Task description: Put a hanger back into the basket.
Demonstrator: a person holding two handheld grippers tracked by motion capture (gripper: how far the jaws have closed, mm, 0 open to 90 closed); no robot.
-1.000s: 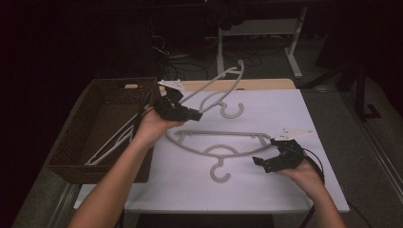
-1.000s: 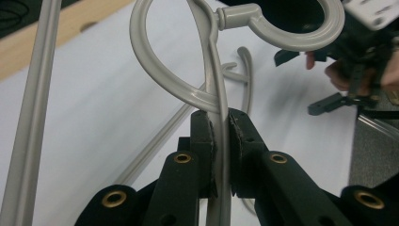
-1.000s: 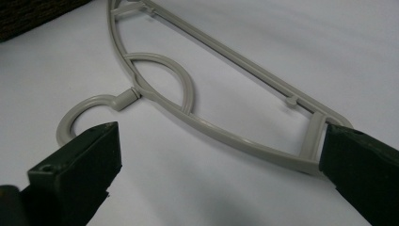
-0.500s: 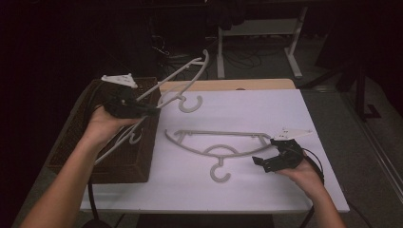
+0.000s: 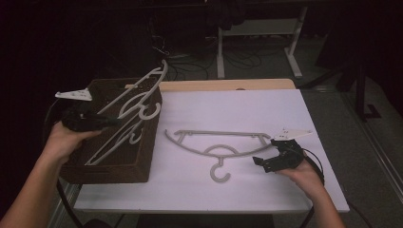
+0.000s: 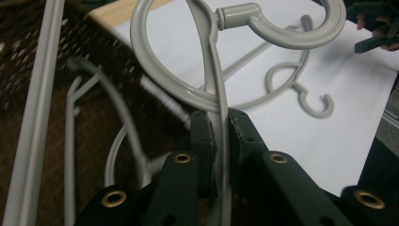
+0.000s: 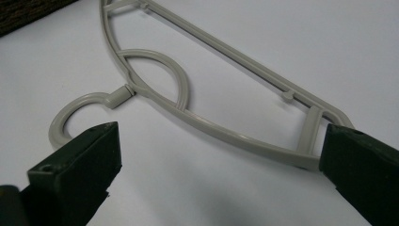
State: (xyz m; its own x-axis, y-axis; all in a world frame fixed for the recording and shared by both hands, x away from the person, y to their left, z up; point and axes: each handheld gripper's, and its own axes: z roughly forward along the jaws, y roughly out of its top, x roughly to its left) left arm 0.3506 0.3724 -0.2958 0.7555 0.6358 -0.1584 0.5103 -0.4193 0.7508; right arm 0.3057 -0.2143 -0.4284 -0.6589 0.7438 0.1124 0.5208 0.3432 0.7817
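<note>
Grey hanger [image 6: 209, 89] clamped in left gripper [image 6: 220, 129] | over basket [image 5: 102, 168] | right gripper [image 5: 267, 162] open, empty

A dim lab or recording workspace — not a home.

A table [image 5: 247, 190] under a plain white cover stands lit in an otherwise dark room, with a strip of bare wood at its far edge. Behind it a white metal table frame [image 5: 259, 33] rises from a grey floor [image 5: 342, 118] strewn with loose black cables [image 5: 190, 69] — the clutter of a test rig. The person's hand-held grippers carry grey three-cornered plates [image 5: 291, 134] and trail cables of their own, and a dark woven basket [image 5: 114, 166] of grey plastic hangers [image 5: 138, 97] sits at the table's left side.
</note>
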